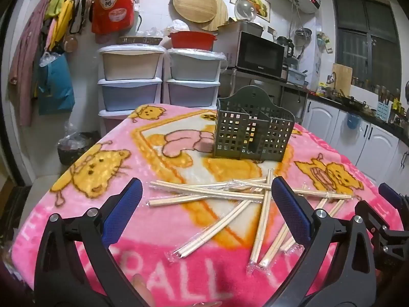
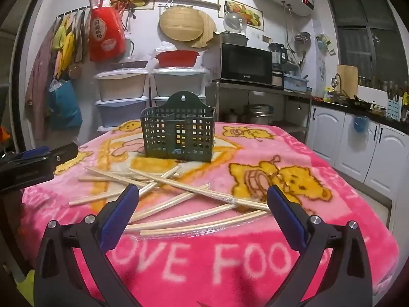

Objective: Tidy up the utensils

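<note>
We hold the left hand-held gripper wide apart, empty, over the scattered wrapped wooden chopsticks mid-worktop; the dark green perforated plastic utensil holder waits toward the far edge; the right hand-held gripper gapes too.

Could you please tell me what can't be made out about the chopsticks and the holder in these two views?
- Left wrist view: the chopsticks run behind the left gripper, so an exact count is hidden.
- Both views: the green holder shows only its lattice walls; its floor is hidden.
- Right wrist view: the nearest chopsticks are blurred; wrapper ends unclear.
</note>
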`<state>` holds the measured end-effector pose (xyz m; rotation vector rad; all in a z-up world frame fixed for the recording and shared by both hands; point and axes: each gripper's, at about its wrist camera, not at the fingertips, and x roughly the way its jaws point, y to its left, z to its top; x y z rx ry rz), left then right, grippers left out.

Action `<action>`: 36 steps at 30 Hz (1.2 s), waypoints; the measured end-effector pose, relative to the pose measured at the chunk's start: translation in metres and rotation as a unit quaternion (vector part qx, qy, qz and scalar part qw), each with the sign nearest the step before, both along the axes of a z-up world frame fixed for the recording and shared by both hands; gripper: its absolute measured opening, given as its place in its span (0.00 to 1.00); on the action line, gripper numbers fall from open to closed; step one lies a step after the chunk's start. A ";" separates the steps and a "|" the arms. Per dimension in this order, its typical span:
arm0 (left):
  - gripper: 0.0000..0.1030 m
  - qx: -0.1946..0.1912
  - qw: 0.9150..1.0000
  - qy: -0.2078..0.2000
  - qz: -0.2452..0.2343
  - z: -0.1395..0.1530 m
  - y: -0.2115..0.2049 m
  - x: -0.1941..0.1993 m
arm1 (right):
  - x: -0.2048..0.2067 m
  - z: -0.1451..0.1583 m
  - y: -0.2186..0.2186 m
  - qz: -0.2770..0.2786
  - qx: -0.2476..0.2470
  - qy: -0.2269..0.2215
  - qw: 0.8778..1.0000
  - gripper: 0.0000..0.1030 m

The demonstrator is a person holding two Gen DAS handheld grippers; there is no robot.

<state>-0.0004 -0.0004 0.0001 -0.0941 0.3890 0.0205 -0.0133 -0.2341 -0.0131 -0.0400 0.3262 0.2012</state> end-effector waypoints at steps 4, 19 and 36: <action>0.91 0.000 1.000 0.001 0.001 0.000 -0.001 0.000 | 0.001 0.001 -0.002 0.001 0.002 -0.002 1.000 0.94; 0.91 -0.001 1.000 0.001 0.001 0.000 0.000 0.000 | 0.000 0.003 -0.002 0.001 0.012 0.003 1.000 0.94; 0.91 0.000 1.000 -0.002 0.001 -0.001 0.000 0.001 | 0.001 0.008 -0.007 -0.001 0.015 0.004 1.000 0.94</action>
